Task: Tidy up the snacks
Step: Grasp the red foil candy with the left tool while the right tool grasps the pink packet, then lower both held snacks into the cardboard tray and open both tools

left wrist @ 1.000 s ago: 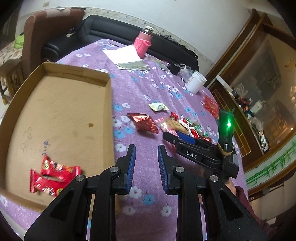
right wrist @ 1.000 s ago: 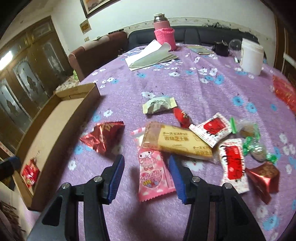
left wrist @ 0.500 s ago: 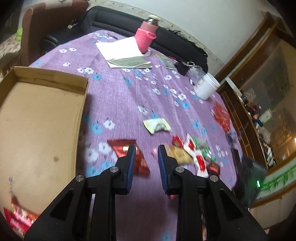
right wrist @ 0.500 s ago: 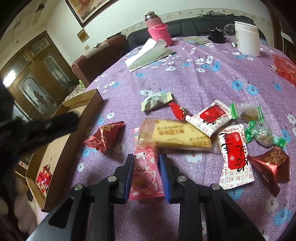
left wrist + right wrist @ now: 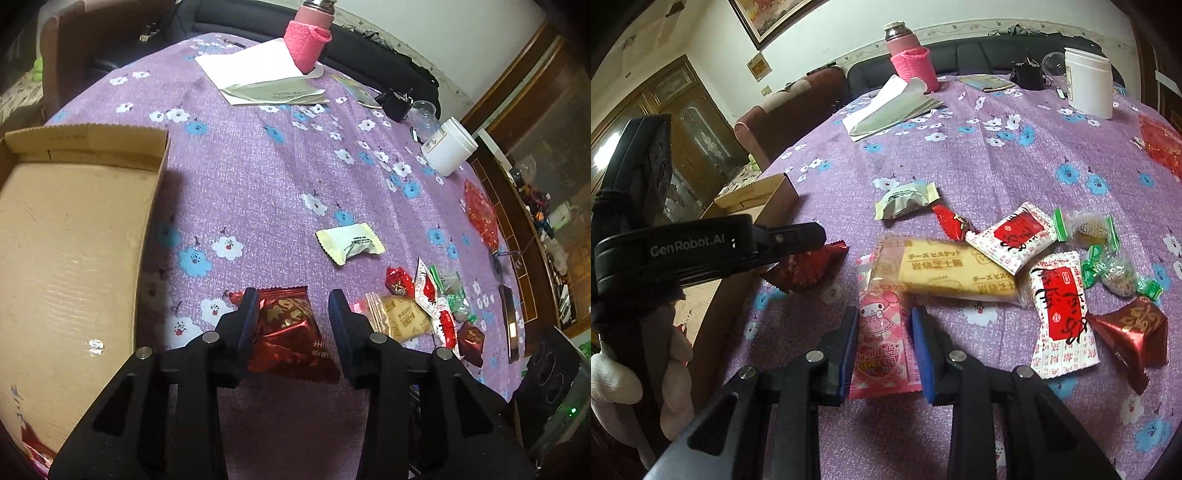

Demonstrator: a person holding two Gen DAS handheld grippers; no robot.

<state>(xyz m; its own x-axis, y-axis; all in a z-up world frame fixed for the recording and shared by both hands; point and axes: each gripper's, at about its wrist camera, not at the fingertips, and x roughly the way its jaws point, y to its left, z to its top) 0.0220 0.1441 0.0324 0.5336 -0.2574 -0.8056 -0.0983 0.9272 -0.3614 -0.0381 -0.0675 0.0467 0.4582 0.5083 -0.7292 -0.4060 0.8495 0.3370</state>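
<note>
Pick step. Left gripper point(image 5: 293, 314) jaws opening astride red foil packet point(image 5: 291, 332), not yet clamped; cardboard box point(image 5: 74, 236) at 9 o'clock. Right gripper point(image 5: 882, 332) jaws opening, pads against pink snack packet point(image 5: 882, 339). Next: left closes, carries.

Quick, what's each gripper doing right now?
Left gripper: jaws opening, red foil snack between them, not squeezed.
Right gripper: clamped on the pink snack packet, jaws opening a little.

The right gripper point(image 5: 884, 326) straddles the pink packet point(image 5: 882, 336), its jaws opening. The biscuit pack point(image 5: 945, 269) overlaps that packet's far end. Left of the packet, the left gripper point(image 5: 798, 240) hangs over a red pouch point(image 5: 812, 266).
</note>
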